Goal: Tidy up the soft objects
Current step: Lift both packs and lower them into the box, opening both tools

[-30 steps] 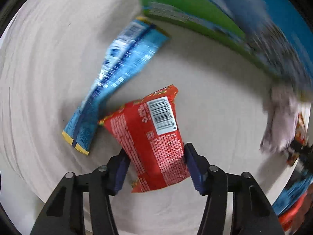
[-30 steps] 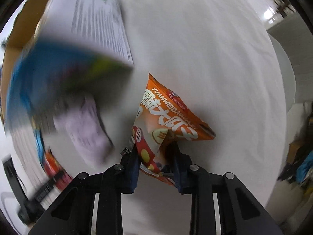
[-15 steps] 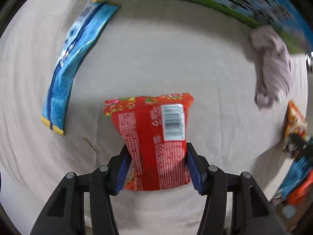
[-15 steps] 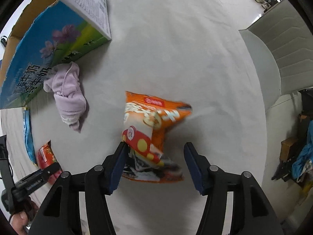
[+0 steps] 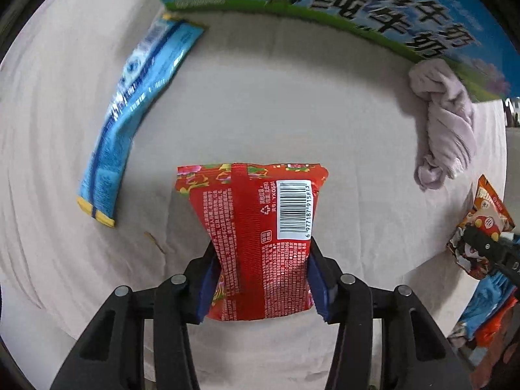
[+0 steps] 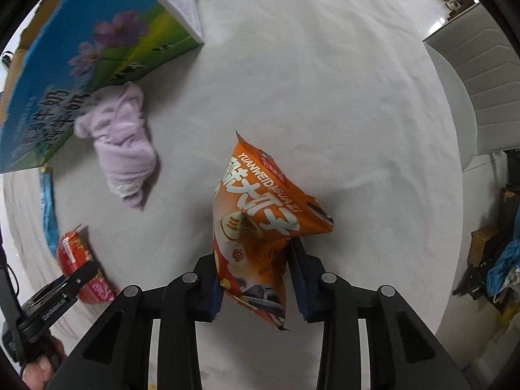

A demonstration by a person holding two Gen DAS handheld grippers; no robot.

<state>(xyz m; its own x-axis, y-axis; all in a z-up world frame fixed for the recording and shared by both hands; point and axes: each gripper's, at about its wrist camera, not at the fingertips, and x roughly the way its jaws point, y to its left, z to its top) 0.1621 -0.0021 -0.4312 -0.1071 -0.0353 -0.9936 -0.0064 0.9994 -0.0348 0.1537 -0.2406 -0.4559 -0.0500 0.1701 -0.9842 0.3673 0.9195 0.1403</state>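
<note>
With both packets gripped over the pale cloth-covered worktop (image 5: pixel 292 97), best carried slowly toward the blue-and-green printed carton (image 6: pixel 81 65). Left hand-held gripper (image 5: pixel 261 279): jaws just narrowed, now pinching the crinkly red foil snack packet (image 5: pixel 256 227) by its lower half; long blue foil sachet (image 5: pixel 136 104) lying apart to its left, crumpled lilac cloth (image 5: pixel 445 123) near the carton. Right hand-held gripper (image 6: pixel 255 279): clamped narrow on the orange foil snack bag (image 6: pixel 256 221), jaws just reclosed after a wider spell. Likely slippery and puffy, so worth squeezing firmly without bursting and keeping both packets hanging clear of each other.
</note>
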